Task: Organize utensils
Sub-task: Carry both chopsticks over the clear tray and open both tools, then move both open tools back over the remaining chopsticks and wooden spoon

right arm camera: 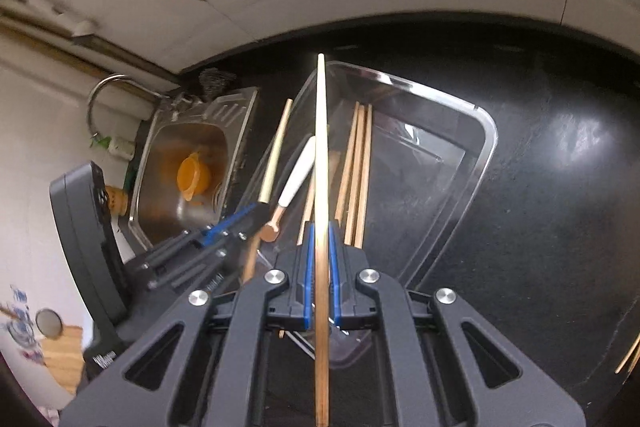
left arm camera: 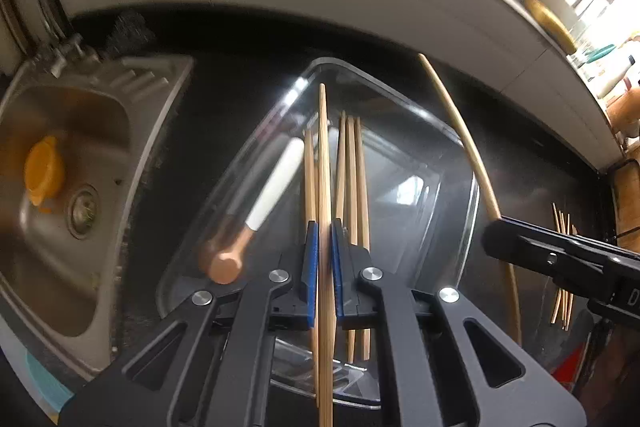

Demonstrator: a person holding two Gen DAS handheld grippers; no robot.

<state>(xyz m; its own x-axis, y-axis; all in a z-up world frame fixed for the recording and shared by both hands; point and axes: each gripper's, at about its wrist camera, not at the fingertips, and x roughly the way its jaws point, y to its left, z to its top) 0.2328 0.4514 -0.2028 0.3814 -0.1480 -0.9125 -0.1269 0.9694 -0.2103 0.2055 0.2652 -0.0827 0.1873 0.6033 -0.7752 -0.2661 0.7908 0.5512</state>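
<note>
The left gripper (left arm camera: pixel 324 259), its blue-padded jaws closing on a single wooden chopstick (left arm camera: pixel 323 155), is hovering above a clear plastic container (left arm camera: pixel 460 147) that is sitting on a dark countertop (left arm camera: pixel 532 163) beside a steel sink (left arm camera: pixel 132 107). The chopstick is running straight forward between the jaws, over the container's near edge. The right gripper (right arm camera: pixel 321 267) is likewise clamping a second, paler chopstick (right arm camera: pixel 320 131), which is pointing forward over the same container from the right-hand side. Inside the container, several wooden chopsticks (left arm camera: pixel 354 163) are lying side by side, next to a white-handled utensil (left arm camera: pixel 276 183) with a copper-coloured end. More loose chopsticks (left arm camera: pixel 562 227) are lying on the countertop to the right, well apart from the container. An orange cup (left arm camera: pixel 42 171) is resting in the sink near the drain.
</note>
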